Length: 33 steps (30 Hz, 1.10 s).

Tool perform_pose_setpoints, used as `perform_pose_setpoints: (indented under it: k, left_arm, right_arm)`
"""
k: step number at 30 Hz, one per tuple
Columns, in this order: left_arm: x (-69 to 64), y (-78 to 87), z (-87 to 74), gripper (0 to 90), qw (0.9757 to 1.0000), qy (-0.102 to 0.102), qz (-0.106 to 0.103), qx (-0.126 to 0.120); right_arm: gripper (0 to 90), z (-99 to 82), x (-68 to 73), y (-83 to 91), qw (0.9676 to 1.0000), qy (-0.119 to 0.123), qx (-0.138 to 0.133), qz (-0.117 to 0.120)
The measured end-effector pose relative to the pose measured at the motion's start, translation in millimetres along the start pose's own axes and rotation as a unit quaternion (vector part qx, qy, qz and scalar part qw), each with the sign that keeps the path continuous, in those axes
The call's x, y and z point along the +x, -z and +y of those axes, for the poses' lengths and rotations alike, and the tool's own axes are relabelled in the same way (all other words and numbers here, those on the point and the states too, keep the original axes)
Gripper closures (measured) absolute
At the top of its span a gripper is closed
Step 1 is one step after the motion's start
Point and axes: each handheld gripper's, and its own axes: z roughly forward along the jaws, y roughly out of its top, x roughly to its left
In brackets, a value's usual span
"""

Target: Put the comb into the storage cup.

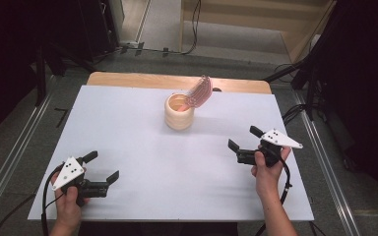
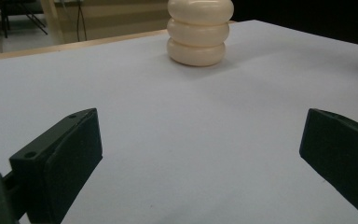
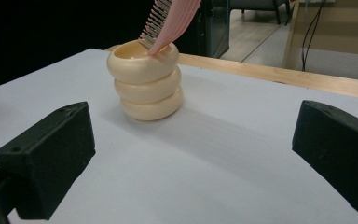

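A cream ribbed cup of three stacked rings stands upright at the middle back of the white table. A pink comb leans out of it to the right, teeth up. The cup lies far ahead of my left gripper; cup and comb stand ahead-left of my right gripper. My left gripper rests open near the front left. My right gripper is held open at the right. Both are empty and well apart from the cup.
A wooden strip runs along the table's far edge. Cables and dark stands lie on the floor behind. Metal rails flank the table on both sides.
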Motion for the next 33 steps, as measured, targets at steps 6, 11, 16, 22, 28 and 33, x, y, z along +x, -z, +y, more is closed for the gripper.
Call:
perform_pose_setpoints:
  k: [6, 11, 16, 22, 28, 33]
  left_arm:
    - [0.0, 0.1, 0.0, 0.0, 1.0, 0.0, 0.0, 0.0]
    - [-0.3, 0.0, 0.0, 0.0, 1.0, -0.001, 0.001, 0.0]
    - [-0.4, 0.1, 0.0, 0.0, 1.0, -0.001, 0.001, 0.001]
    - [-0.6, 0.2, 0.0, 0.0, 1.0, -0.001, 0.002, 0.001]
    - [-0.4, 0.0, -0.1, 0.0, 1.0, -0.001, 0.001, 0.0]
    - [-0.5, 0.1, -0.1, 0.0, 1.0, -0.001, 0.001, 0.0]
  right_arm:
    - [0.0, -5.4, -3.4, 7.5, 1.0, -0.001, -0.002, -0.003]
    - [0.0, -10.5, -5.5, 13.5, 1.0, 0.0, 0.0, -0.008]
    - [0.0, -17.1, -8.7, 20.8, 0.9999, -0.002, -0.003, -0.012]
    - [0.0, -23.9, -12.9, 28.8, 0.9998, -0.004, -0.003, -0.018]
    - [0.0, -30.9, -17.5, 37.3, 0.9997, -0.004, -0.005, -0.026]
    - [0.0, -37.5, -21.5, 44.7, 0.9994, -0.009, -0.004, -0.032]
